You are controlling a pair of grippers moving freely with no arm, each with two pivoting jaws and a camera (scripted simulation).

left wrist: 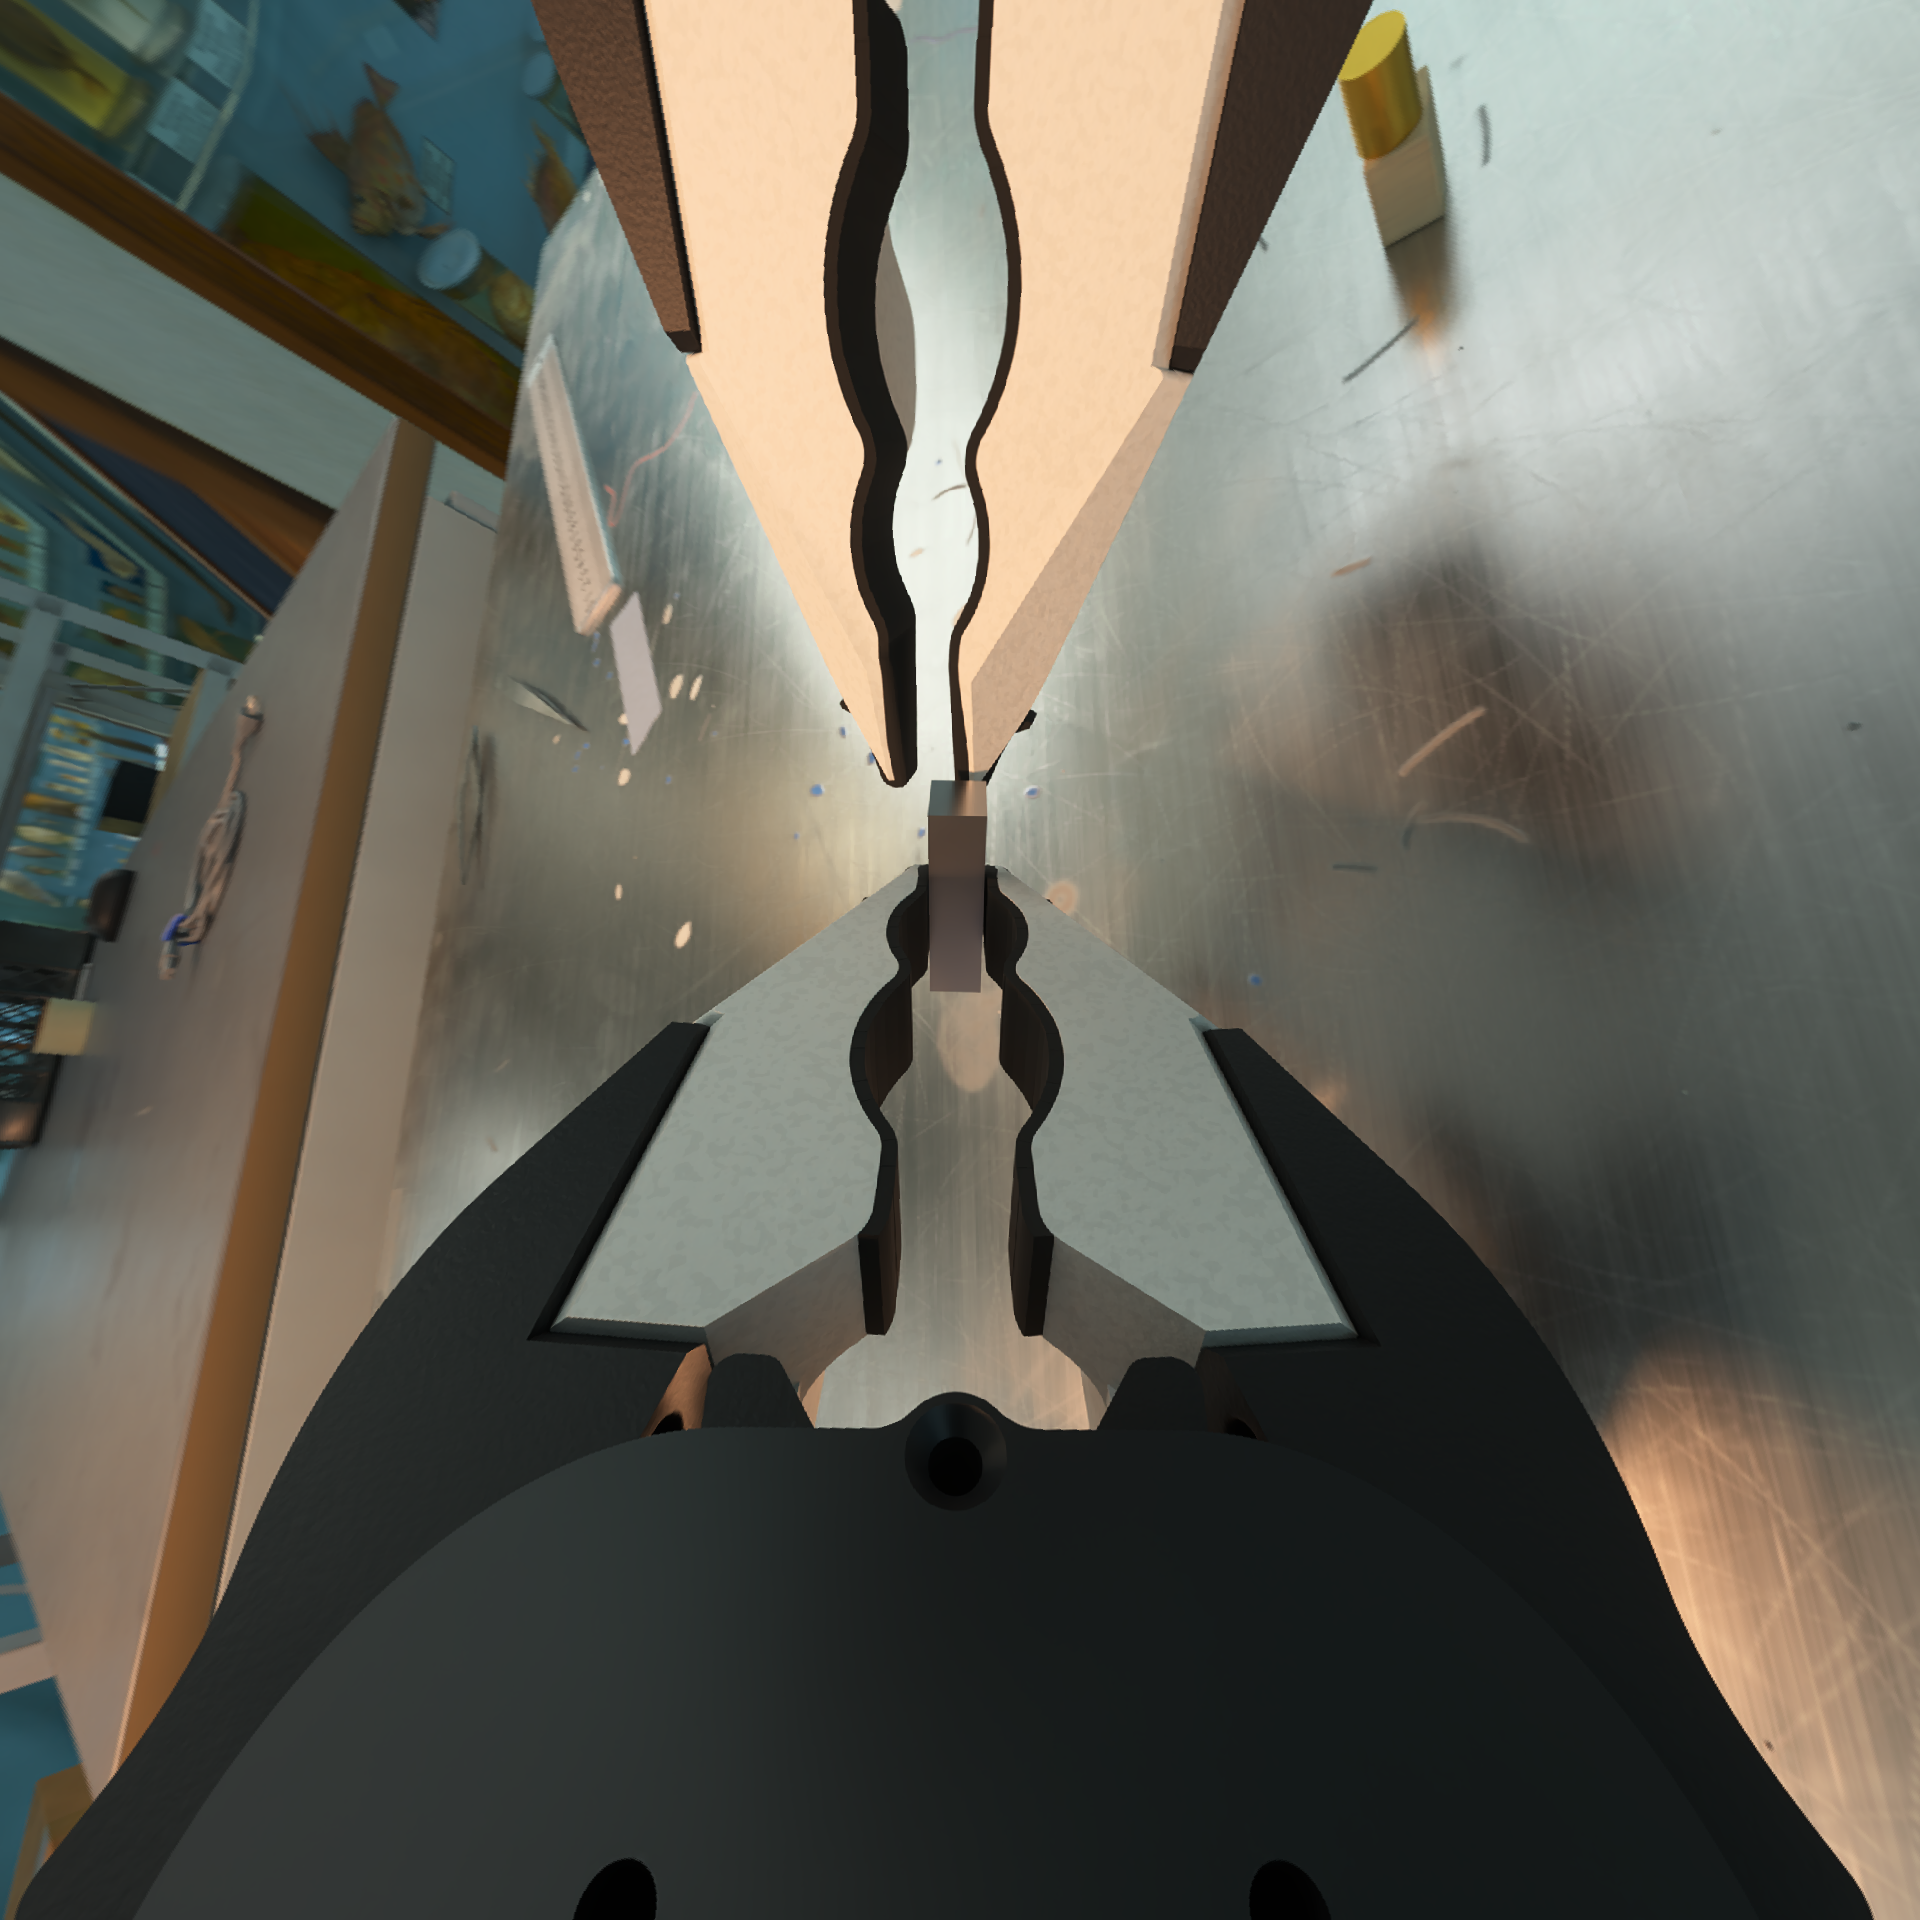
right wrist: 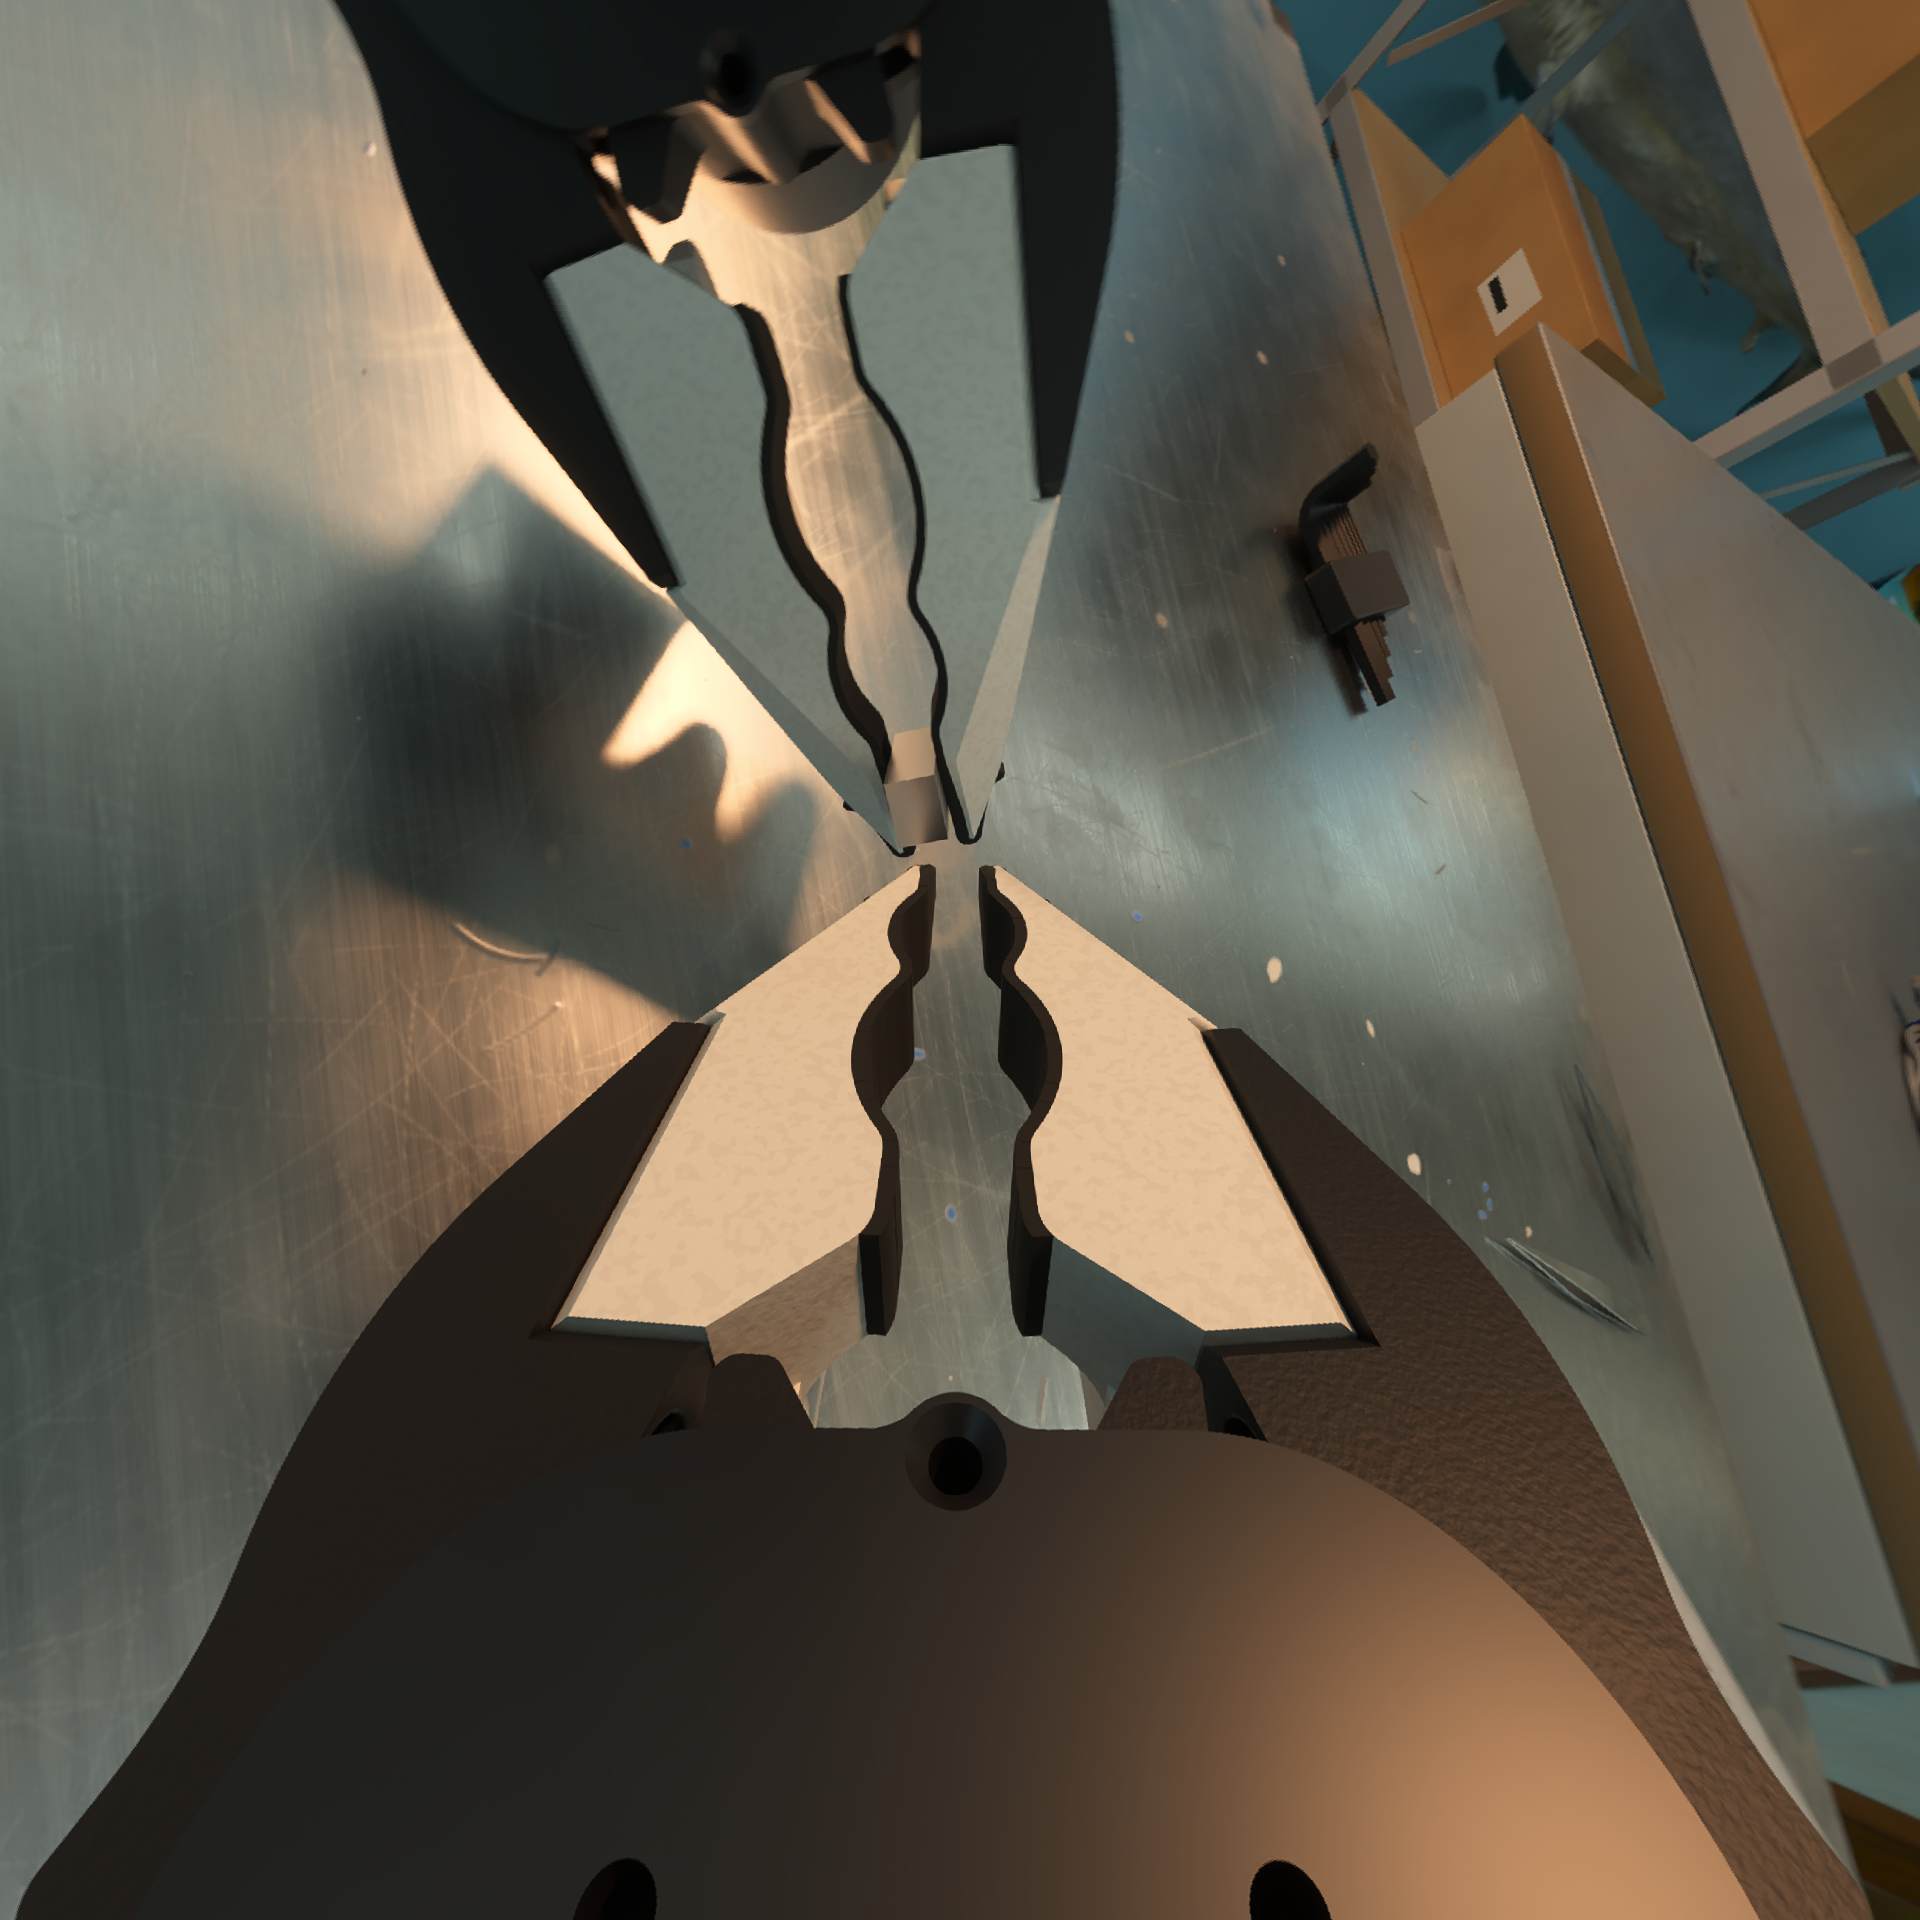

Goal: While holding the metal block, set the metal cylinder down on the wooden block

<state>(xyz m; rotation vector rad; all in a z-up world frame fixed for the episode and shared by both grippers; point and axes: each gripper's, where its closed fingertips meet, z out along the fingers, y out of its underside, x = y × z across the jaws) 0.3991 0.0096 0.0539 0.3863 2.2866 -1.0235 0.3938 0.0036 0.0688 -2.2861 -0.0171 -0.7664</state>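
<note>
Left wrist view
Left gripper (left wrist: 954, 883): its 2 grey fingers pinch the metal block (left wrist: 956, 902) near their tips; the block stands out forward past them.
Right gripper (left wrist: 940, 774): it comes from the top of the picture, peach-coloured, tip to tip with the left one. One of its tips seems to touch the far end of the block. A narrow gap shows between its fingers, with nothing inside.
Metal cylinder (left wrist: 1380, 94): golden, upright on the wooden block (left wrist: 1408, 182), far away at the top right on the metal table (left wrist: 1558, 727).
Side items: a white strip (left wrist: 566, 488) lies at the table's left edge.

Right wrist view
Right gripper (right wrist: 956, 878): fingers a little apart and empty, just in front of the block.
Left gripper (right wrist: 920, 821): dark, coming from above, pressed on the metal block (right wrist: 914, 795).
Hex key set (right wrist: 1351, 592): dark, lying on the table (right wrist: 260, 312) at the right, well apart from both grippers.
Cylinder and wooden block: not seen in this view.
</note>
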